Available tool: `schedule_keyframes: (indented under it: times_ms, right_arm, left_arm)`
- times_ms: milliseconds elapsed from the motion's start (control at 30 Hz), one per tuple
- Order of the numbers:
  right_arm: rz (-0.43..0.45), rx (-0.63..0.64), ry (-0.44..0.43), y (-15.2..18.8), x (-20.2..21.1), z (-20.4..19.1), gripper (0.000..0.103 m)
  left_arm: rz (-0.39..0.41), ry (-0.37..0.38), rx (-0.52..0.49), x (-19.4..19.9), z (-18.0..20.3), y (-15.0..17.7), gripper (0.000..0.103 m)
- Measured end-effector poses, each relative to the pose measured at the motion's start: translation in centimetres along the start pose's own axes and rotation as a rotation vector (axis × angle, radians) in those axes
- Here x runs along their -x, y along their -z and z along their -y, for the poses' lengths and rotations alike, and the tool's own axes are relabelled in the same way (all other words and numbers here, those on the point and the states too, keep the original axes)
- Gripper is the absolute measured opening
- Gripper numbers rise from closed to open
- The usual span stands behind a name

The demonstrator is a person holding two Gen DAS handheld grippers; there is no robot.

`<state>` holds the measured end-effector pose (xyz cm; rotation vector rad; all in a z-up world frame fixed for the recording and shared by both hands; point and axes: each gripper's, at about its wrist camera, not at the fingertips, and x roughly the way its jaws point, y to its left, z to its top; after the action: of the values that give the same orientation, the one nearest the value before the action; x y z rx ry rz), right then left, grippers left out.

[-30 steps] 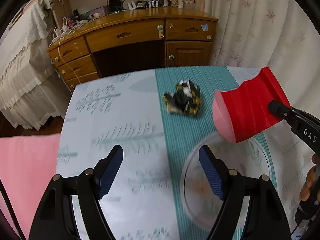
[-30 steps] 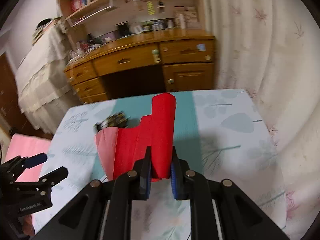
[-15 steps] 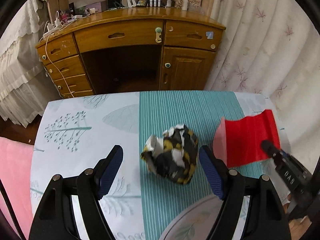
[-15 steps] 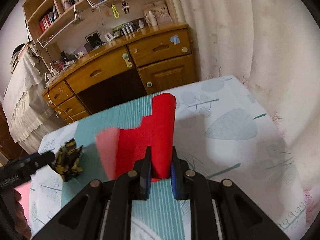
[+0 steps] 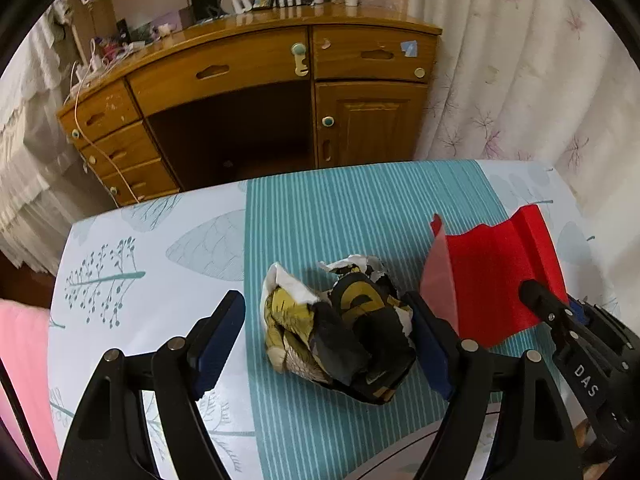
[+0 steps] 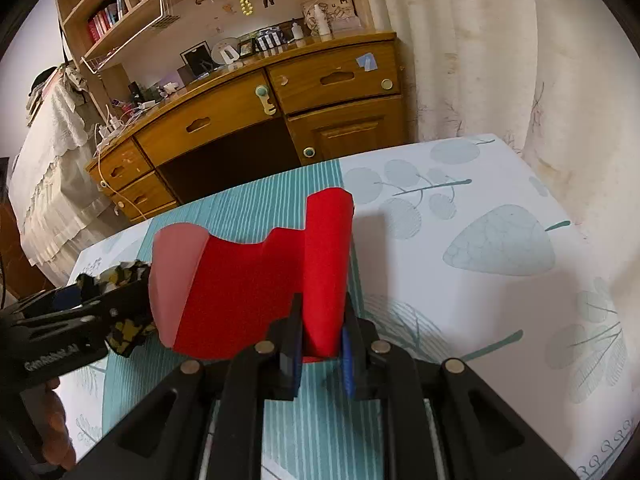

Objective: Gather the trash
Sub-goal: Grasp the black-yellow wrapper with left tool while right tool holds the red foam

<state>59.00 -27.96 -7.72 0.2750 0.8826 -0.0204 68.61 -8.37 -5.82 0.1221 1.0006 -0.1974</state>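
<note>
Your L gripper (image 5: 326, 344) has dropped w/ jaws spread around crumpled wrapper (image 5: 340, 328); R gripper (image 6: 320, 354) pinching red scoop (image 6: 256, 284) just beside wrapper—close next.

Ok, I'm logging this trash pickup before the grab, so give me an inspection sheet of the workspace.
Surface: table under leaf-print cloth with a teal striped band.
Job's things: crumpled wrapper on the band; red dustpan beside it.
Clutter: round clear item at the near table edge, unclear.
Grippers: left gripper open, wrapper between its fingers; right gripper shut on the dustpan's handle.
Cables: white cord hanging down the desk drawers.
Surroundings: wooden desk, curtain, bookshelves.
</note>
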Motion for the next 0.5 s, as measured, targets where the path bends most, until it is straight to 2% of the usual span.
schedule_keyframes:
  times_ms: [33, 67, 200, 267, 500]
  right_arm:
    - [0.001, 0.003, -0.001, 0.1, 0.2, 0.1, 0.015]
    - [0.000, 0.007, -0.002, 0.1, 0.2, 0.1, 0.015]
    - [-0.004, 0.019, -0.004, 0.6, 0.6, 0.3, 0.015]
    - [-0.005, 0.030, 0.002, 0.9, 0.9, 0.1, 0.015]
    - [-0.013, 0.063, -0.009, 2.6, 3.3, -0.6, 0.015]
  left_arm:
    - [0.001, 0.005, -0.004, 0.0, 0.1, 0.1, 0.075]
    - [0.001, 0.019, -0.005, -0.1, 0.2, 0.2, 0.067]
    - [0.022, 0.001, -0.015, 0.5, 0.7, 0.7, 0.059]
    - [0.033, -0.015, -0.021, 0.8, 1.0, 1.2, 0.051]
    - [0.043, -0.011, -0.003, 4.3, 1.3, 3.4, 0.040]
